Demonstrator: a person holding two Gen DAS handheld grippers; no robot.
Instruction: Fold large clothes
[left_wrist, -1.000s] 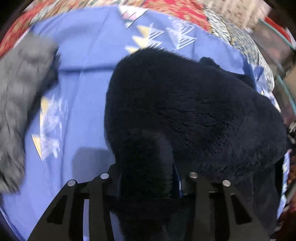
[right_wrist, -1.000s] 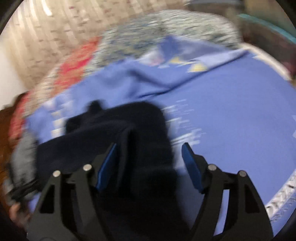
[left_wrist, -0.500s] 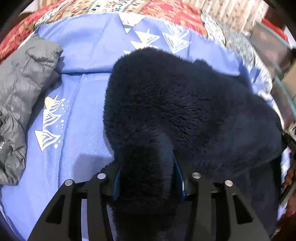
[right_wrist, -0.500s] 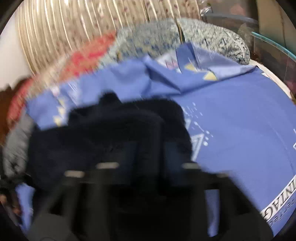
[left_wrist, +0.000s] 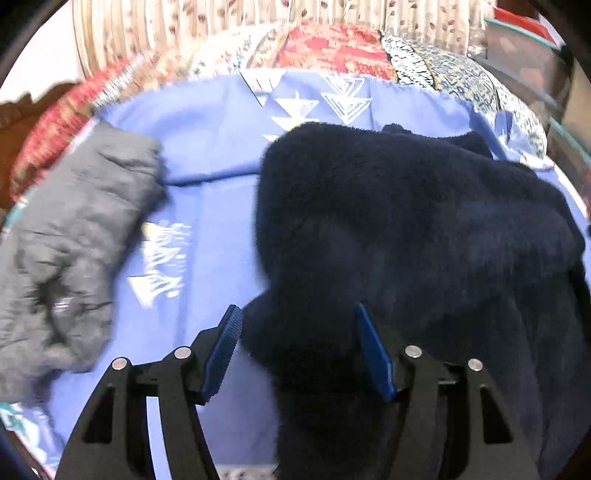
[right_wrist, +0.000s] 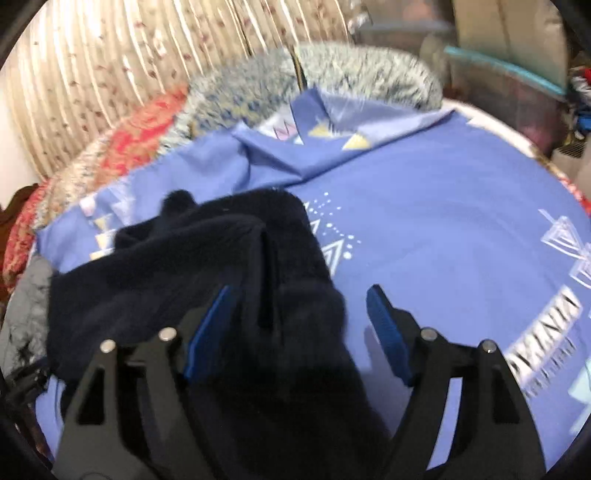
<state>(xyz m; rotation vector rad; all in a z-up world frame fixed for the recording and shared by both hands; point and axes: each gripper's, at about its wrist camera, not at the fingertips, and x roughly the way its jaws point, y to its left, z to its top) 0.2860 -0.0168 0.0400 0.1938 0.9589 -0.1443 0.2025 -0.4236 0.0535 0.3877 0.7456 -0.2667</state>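
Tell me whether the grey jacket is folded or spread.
Folded: the grey jacket lies as a compact bundle on the blue sheet, left of the dark fleece.

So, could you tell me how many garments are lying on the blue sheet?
2: a dark fleece in front of both grippers, and a grey jacket at its left. Others may be out of view.

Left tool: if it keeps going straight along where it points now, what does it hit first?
Most likely the dark navy fleece garment. A fold of it already lies between the opening jaws of the left tool, and its bulk fills the view straight ahead. Depth is unclear, but the blue bedsheet lies beneath it.
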